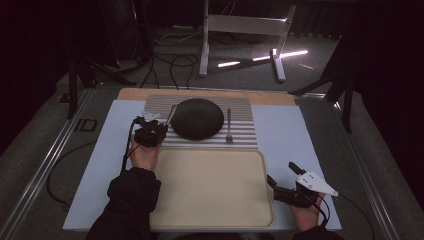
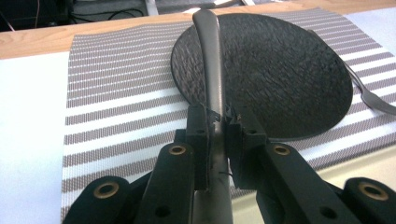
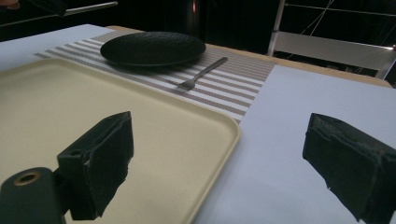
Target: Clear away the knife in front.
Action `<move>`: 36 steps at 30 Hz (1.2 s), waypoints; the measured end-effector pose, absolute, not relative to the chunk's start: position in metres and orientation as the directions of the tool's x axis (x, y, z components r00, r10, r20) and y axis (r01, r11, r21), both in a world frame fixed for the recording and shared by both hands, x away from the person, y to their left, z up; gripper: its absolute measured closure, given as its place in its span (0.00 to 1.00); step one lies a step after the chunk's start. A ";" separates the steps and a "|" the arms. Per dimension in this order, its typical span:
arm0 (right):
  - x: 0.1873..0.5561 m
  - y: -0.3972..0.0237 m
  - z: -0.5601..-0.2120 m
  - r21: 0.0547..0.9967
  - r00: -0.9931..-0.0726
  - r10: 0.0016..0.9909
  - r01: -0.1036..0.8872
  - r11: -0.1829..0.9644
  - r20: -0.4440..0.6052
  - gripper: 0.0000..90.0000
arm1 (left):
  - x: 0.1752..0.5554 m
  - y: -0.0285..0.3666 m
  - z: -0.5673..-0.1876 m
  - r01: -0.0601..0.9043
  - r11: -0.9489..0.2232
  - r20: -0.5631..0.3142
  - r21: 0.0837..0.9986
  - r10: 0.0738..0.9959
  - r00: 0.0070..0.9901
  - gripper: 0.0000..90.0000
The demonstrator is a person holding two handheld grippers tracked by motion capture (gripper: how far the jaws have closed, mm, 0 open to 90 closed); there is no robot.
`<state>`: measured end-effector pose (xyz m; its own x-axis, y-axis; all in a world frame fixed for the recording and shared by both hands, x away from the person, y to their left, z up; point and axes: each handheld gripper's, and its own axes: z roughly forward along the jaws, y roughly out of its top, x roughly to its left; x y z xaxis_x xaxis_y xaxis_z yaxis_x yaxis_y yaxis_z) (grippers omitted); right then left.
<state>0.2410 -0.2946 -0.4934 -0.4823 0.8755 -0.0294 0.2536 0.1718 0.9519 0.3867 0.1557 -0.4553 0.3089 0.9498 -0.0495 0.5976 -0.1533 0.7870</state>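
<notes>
Left gripper (image 2: 219, 122): clamped on knife (image 2: 211, 70) handle, centre frame.
Knife: tip over plate (image 2: 280, 70) rim, left of it.
Right gripper (image 3: 219, 158): jaws wide, holding nothing, lower frame, beside tray (image 3: 205, 154).
Fork (image 3: 201, 73): right of plate, on mat (image 2: 116, 93).
Risk: thin, smooth handle may twist or slip; blade could knock plate.

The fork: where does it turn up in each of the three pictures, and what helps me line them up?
High view: the fork lies on the striped placemat, just right of the black plate.
Left gripper view: its tines show at the right edge, beyond the plate.
Right gripper view: it lies at top centre, right of the plate, past the cream tray.
Shared landmark: the black plate.
</notes>
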 end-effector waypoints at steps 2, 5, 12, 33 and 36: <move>0.241 -0.295 -0.494 0.951 -0.482 0.876 0.257 0.170 -0.027 0.10 | 0.380 0.154 -0.456 0.592 -0.157 -0.038 0.790 0.952 0.303 0.90; 0.241 -0.295 -0.494 0.952 -0.482 0.876 0.256 0.171 -0.027 0.10 | 0.373 0.152 -0.457 0.590 -0.157 -0.039 0.792 0.952 0.305 0.90; 0.241 -0.294 -0.494 0.951 -0.484 0.875 0.257 0.172 -0.027 0.10 | 0.360 0.150 -0.462 0.592 -0.146 -0.050 0.793 0.952 0.303 0.90; 0.241 -0.294 -0.493 0.951 -0.485 0.874 0.255 0.175 -0.031 0.10 | 0.320 0.145 -0.483 0.607 -0.083 -0.098 0.791 0.961 0.259 0.90; 0.241 -0.294 -0.493 0.951 -0.483 0.875 0.255 0.174 -0.031 0.10 | 0.316 0.143 -0.484 0.606 -0.084 -0.097 0.791 0.961 0.260 0.90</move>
